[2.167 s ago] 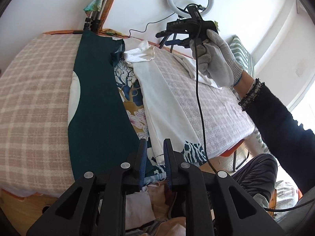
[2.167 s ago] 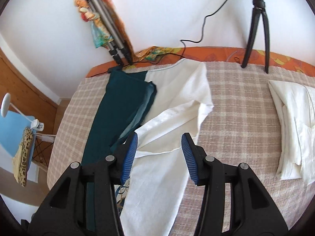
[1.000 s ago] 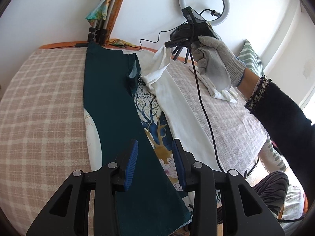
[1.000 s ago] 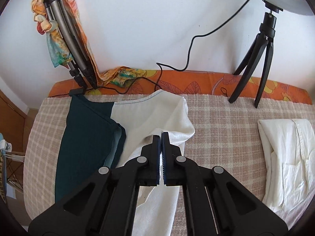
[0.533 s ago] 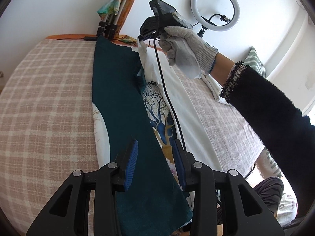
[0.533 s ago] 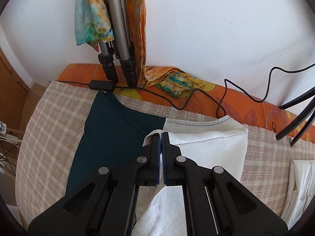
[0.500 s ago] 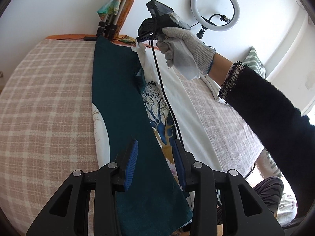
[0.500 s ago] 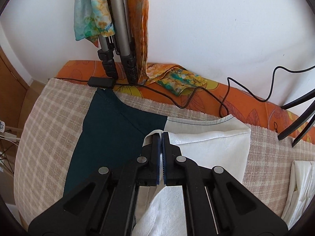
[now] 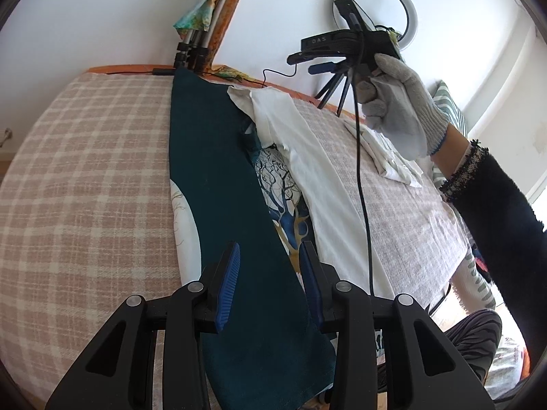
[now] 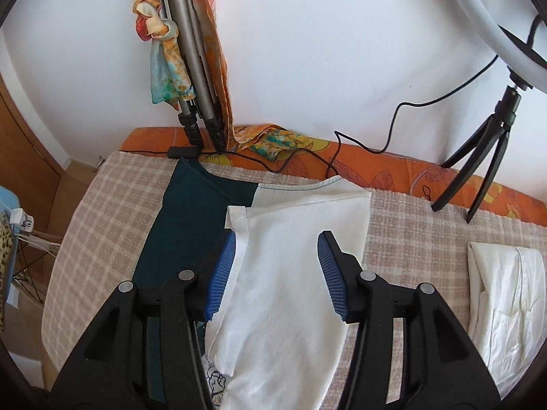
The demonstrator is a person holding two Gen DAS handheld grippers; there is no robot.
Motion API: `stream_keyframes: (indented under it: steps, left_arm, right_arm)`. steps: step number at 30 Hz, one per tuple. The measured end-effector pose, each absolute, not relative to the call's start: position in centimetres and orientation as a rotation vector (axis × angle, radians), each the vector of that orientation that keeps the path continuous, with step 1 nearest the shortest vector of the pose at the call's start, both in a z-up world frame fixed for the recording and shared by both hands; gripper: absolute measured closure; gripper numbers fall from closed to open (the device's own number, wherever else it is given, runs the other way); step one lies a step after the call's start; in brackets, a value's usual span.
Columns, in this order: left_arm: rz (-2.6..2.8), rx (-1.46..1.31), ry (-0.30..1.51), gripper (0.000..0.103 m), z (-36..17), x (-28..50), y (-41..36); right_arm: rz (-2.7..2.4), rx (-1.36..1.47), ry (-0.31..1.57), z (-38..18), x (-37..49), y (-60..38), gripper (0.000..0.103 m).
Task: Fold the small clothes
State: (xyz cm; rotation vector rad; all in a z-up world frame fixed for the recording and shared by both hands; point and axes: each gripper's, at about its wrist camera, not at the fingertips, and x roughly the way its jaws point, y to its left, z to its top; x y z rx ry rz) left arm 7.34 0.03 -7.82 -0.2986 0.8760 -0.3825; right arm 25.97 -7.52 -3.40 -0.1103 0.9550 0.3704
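Note:
A shirt lies lengthwise on the checked bed cover (image 9: 85, 171), folded inward from both long sides: dark teal half (image 9: 218, 177) on the left, white half (image 9: 307, 157) on the right, a tree print (image 9: 283, 198) showing between them. In the right wrist view the white sleeve (image 10: 290, 239) lies folded flat beside the teal part (image 10: 191, 218). My left gripper (image 9: 270, 280) is open and empty above the teal fabric near the hem. My right gripper (image 10: 277, 273) is open and empty above the white sleeve; in the left wrist view it (image 9: 318, 59) is lifted in a gloved hand.
A folded white garment (image 10: 506, 300) lies on the cover at the right. A tripod with a scarf (image 10: 184, 68) and a ring light on a small tripod (image 10: 485, 157) stand at the wall, with cables (image 10: 307, 157) along the orange bed edge (image 10: 393, 167).
My right gripper carried the white sleeve over onto the shirt, opened and let it go, then lifted away. The sleeve now lies flat. My left gripper stays open over the teal fabric.

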Motion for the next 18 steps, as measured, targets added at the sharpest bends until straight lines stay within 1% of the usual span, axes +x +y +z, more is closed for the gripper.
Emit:
stream_keyframes:
  steps: [3,7,8,9,10,14,18]
  left_arm:
    - [-0.373,-0.3,0.872,0.069,-7.8,6.8,0.4]
    - [-0.359,-0.313,0.881,0.068,-7.9,6.1,0.8]
    - [-0.357,-0.312,0.888,0.066,-8.0,5.8,0.8]
    - [-0.354,-0.312,0.893,0.059,-8.1,5.6,0.9]
    - [-0.347,-0.315,0.893,0.054,-8.2,5.2,1.0]
    - [-0.317,-0.331,0.92,0.054,-9.2,3.6,1.5]
    - [-0.308,-0.376,0.993,0.054,-11.2,1.4,2.3]
  right_arm:
    - [0.381,-0.078,0.96,-2.5,21.3,-11.3,0.051]
    - [0.379,-0.027,1.004,-3.4,14.6,-15.8,0.051]
    - [0.375,-0.022,1.016,-3.9,12.8,-16.7,0.051]
    - [0.378,-0.015,1.025,-4.4,11.0,-17.5,0.051]
    - [0.387,-0.007,1.038,-4.9,9.2,-18.2,0.051]
    - [0.425,0.048,1.107,-7.8,2.5,-20.5,0.051]
    - [0.474,0.106,1.187,-10.9,-2.6,-21.9,0.051]
